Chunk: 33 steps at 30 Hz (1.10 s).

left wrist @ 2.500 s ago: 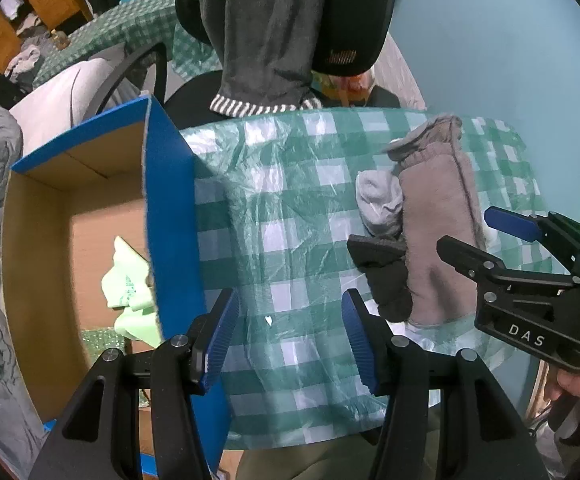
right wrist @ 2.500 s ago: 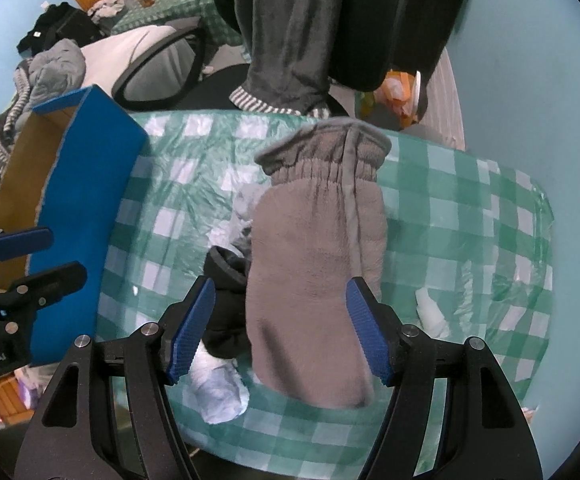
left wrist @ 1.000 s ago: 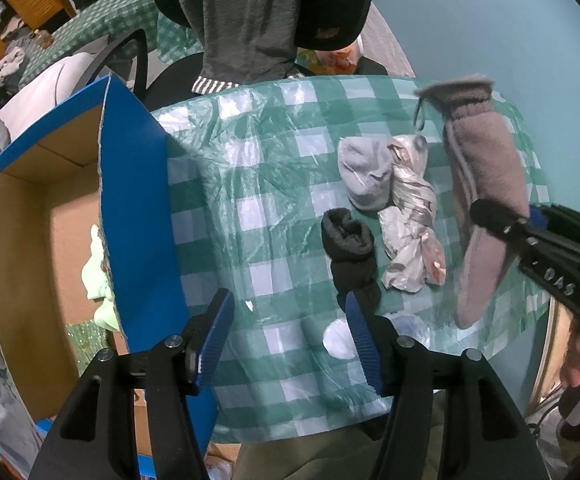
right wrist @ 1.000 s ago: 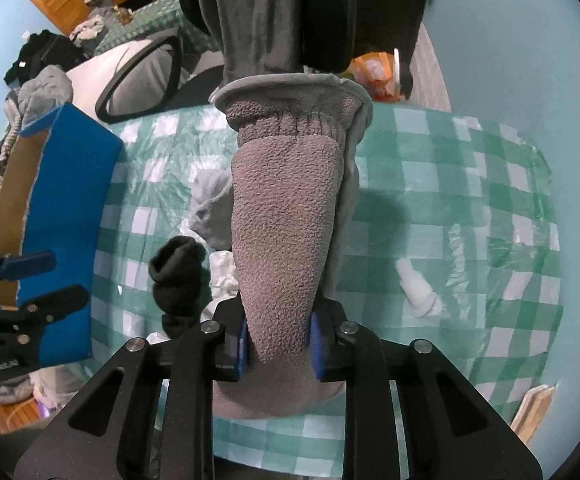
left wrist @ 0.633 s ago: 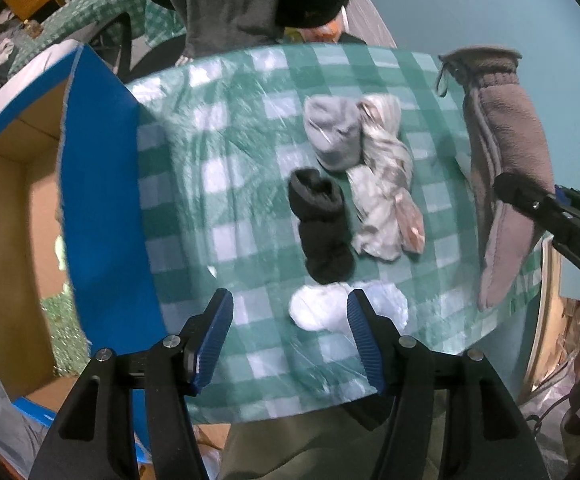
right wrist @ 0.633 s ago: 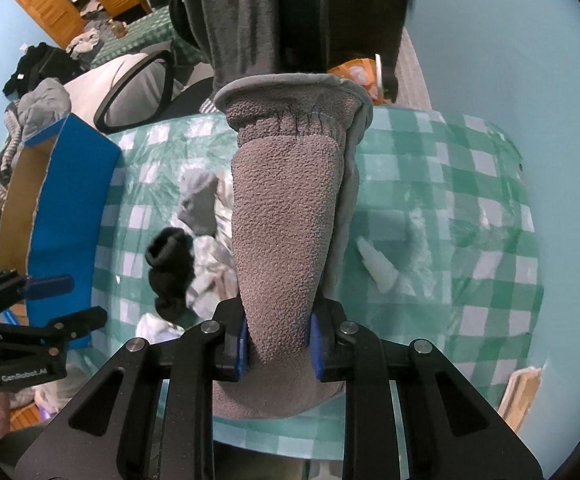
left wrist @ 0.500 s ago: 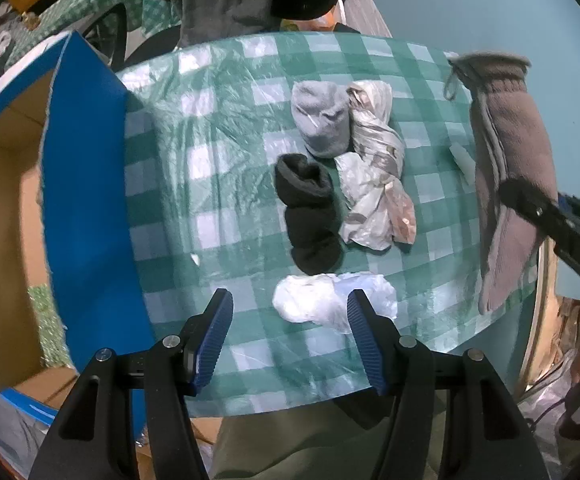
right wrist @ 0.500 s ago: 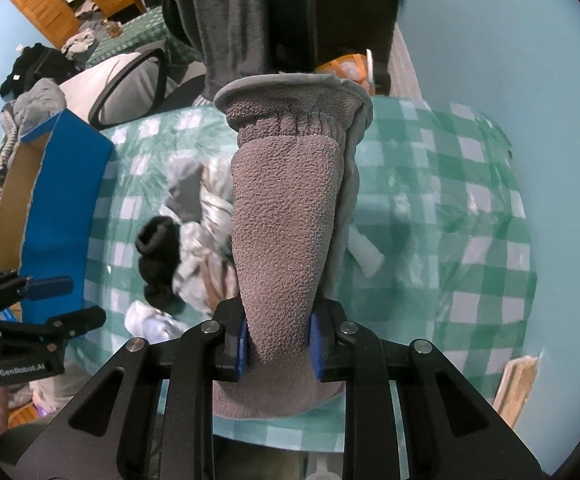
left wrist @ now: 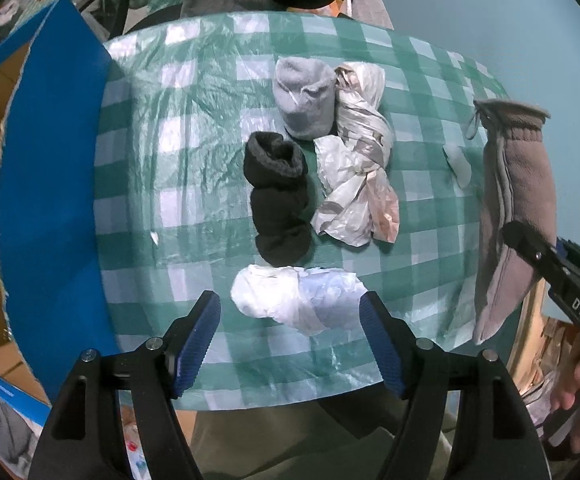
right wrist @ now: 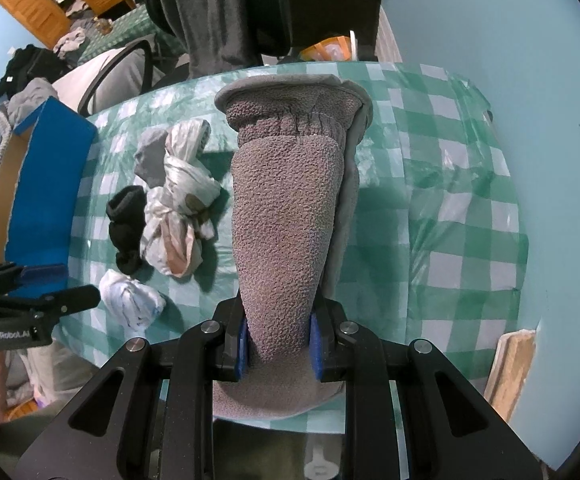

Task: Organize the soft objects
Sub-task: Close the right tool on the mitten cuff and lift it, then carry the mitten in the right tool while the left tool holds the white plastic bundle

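above the checked table point(left wrist: 194, 128), the right gripper point(right wrist: 278, 338) jaws still pinch the lifted grey mitten point(right wrist: 286, 200), left gripper point(left wrist: 290, 332) jaws spread

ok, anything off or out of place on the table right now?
Mostly no. One oddity: a small white scrap lies loose on the checked tablecloth, apart from the sock and bag cluster. The right gripper holds the brown mitten off the table; the left gripper is open above the white bundle.
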{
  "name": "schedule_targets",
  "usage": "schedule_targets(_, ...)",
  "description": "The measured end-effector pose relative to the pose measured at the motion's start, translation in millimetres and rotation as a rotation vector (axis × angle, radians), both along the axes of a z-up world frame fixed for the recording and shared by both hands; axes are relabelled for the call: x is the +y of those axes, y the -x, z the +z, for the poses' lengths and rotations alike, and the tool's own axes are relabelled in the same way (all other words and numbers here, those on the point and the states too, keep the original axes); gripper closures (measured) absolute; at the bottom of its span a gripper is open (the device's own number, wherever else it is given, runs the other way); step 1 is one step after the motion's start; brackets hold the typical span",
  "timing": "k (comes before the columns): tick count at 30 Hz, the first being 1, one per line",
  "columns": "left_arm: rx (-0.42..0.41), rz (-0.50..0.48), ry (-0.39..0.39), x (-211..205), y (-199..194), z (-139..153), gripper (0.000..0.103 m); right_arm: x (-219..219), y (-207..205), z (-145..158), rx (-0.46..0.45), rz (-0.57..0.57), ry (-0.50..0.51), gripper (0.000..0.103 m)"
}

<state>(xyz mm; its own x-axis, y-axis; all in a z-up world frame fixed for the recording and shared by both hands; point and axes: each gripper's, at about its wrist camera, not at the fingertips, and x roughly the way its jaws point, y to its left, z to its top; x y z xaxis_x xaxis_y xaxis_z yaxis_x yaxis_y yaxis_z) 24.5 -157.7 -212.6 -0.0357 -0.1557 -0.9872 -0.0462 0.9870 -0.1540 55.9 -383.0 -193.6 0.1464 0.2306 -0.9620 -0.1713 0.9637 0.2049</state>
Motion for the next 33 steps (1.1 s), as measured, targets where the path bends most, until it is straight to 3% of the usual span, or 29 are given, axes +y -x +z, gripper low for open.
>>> schedule_targets(5, 0.018, 0.06, 0.01, -2.0, 1.0, -8.7, 0.03, -2.8, 1.7, -3.5, 0.008, 0.029, 0.001, 0.081)
schedule_targets(11, 0.055, 0.2, 0.015, 9.0, -0.3, -25.3, 0.029, -3.6, 1.3, -5.4, 0.013, 0.065, 0.0, 0.081)
schedule_targets(15, 0.084, 0.258, 0.035, 15.5, 2.6, -36.9, 0.025, -1.4, 0.5, -7.4, 0.017, 0.089, 0.001, 0.081)
schedule_targets(22, 0.11, 0.267, 0.036, 7.8, 10.4, -53.3, 0.025, 0.6, 0.0, -8.9, 0.019, 0.112, -0.002, 0.081)
schedule_targets(25, 0.115, 0.259, 0.037, 7.1, 11.7, -58.5, 0.036, 1.3, 0.9, -8.0, 0.018, 0.113, -0.005, 0.081)
schedule_targets(33, 0.069, 0.199, 0.007, 4.2, 17.8, -45.9, 0.044, 4.2, 4.0, -5.2, 0.005, 0.109, -0.008, 0.081)
